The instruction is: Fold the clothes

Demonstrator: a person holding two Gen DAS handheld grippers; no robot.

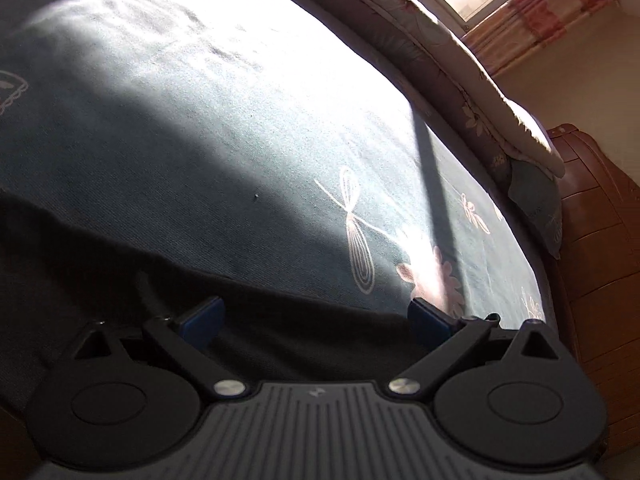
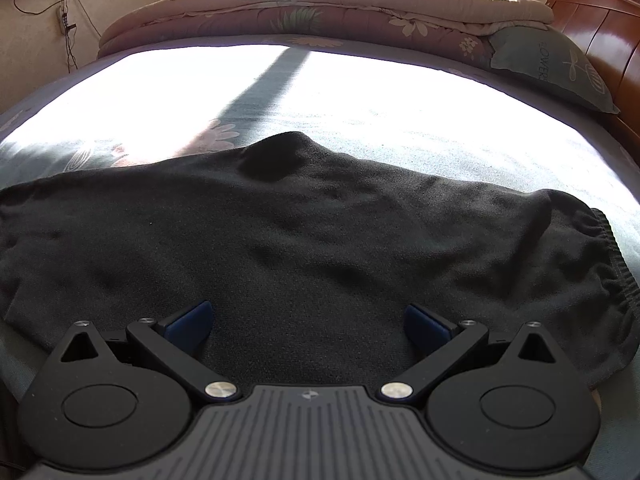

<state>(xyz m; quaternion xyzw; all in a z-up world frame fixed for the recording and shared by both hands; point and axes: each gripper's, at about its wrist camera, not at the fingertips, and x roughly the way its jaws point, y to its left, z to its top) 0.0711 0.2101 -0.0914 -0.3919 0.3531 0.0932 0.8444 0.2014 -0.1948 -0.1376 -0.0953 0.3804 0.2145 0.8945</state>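
Observation:
A black pair of trousers [image 2: 304, 232] lies flat across the bed, its gathered elastic waistband [image 2: 608, 256] at the right. My right gripper [image 2: 308, 328] hovers open just over the near edge of the cloth, nothing between its blue pads [image 2: 188, 324]. In the left wrist view the same black garment [image 1: 120, 280] fills the lower left, its far edge running diagonally. My left gripper [image 1: 316, 320] is open above that edge, blue pads [image 1: 428, 320] wide apart and holding nothing.
The bed sheet [image 1: 224, 132] is grey-green with dragonfly and flower prints, part in bright sun. A folded floral quilt [image 2: 320, 12] and a pillow [image 2: 556, 68] lie at the far side. A wooden headboard [image 2: 604, 28] stands at the right.

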